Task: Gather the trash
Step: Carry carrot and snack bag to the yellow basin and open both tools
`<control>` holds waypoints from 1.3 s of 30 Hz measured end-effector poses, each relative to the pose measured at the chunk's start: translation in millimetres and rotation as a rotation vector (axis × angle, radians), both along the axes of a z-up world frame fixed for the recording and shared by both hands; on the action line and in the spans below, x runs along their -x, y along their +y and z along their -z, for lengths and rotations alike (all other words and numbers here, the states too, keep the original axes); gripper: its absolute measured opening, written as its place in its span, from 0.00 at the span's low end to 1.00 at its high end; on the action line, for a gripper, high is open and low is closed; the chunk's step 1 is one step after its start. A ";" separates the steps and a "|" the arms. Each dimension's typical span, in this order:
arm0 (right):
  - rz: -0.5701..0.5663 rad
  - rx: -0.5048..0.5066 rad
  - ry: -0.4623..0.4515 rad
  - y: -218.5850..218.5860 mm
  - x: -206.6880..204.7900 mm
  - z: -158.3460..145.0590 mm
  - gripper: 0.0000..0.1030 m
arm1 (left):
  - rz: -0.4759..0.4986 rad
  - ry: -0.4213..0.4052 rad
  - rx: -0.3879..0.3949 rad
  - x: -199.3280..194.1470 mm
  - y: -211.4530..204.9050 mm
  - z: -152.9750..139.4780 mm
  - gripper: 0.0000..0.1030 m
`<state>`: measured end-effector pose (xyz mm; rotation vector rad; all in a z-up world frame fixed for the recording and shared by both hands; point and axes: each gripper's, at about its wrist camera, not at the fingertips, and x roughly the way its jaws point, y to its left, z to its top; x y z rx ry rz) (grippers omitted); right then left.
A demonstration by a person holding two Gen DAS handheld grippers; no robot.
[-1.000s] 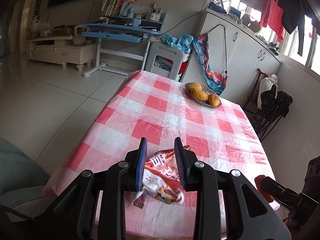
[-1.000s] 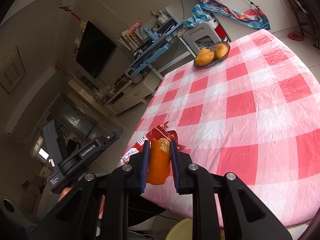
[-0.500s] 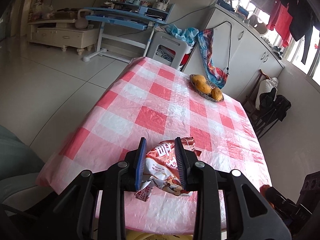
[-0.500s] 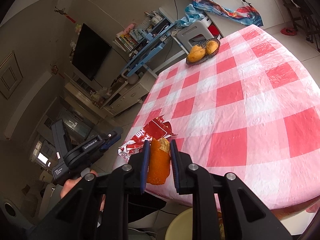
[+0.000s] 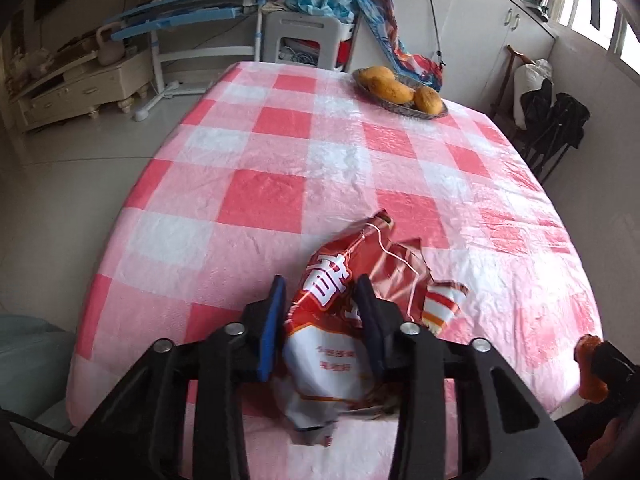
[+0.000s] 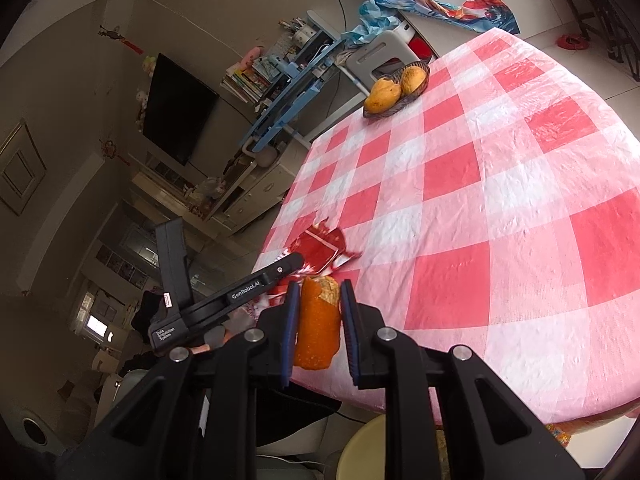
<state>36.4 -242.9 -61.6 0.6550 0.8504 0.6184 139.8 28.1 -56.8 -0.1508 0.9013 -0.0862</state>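
Left wrist view: the left gripper [image 5: 320,312] is closed on a crumpled red and white wrapper [image 5: 352,312], its blue pads pressing both sides. The wrapper's torn top sticks forward past the fingertips over the near part of the table [image 5: 256,168], which has a red and white checked cloth. At the far edge a basket [image 5: 400,104] holds orange-yellow fruit [image 5: 390,90]. At the lower right edge an orange peel [image 5: 588,376] shows in the other gripper.

Right wrist view: the right gripper [image 6: 319,308] is clamped on the peel [image 6: 316,332], upright between its pads, at the near table edge. Just left, the left gripper [image 6: 280,270] holds the wrapper [image 6: 320,250] over the table's corner. The basket [image 6: 396,100] sits at the far end. A yellow bin rim [image 6: 368,448] shows below the table.
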 end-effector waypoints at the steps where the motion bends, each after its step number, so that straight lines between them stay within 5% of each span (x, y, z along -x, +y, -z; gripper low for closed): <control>1: -0.004 0.003 -0.002 1.1 0.2 -0.4 0.21 | -0.001 -0.014 0.005 2.8 0.3 -2.3 0.21; 7: -0.010 0.020 -0.019 3.6 4.5 -4.9 0.21 | -0.024 -0.085 0.069 24.3 7.5 -20.1 0.09; 17: -0.018 0.013 -0.051 7.7 10.6 -17.2 0.21 | -0.072 -0.192 0.169 67.1 25.3 -49.2 0.08; 39: -0.058 0.014 -0.069 16.4 36.2 -28.4 0.21 | -0.093 -0.244 0.172 136.7 38.1 -64.4 0.09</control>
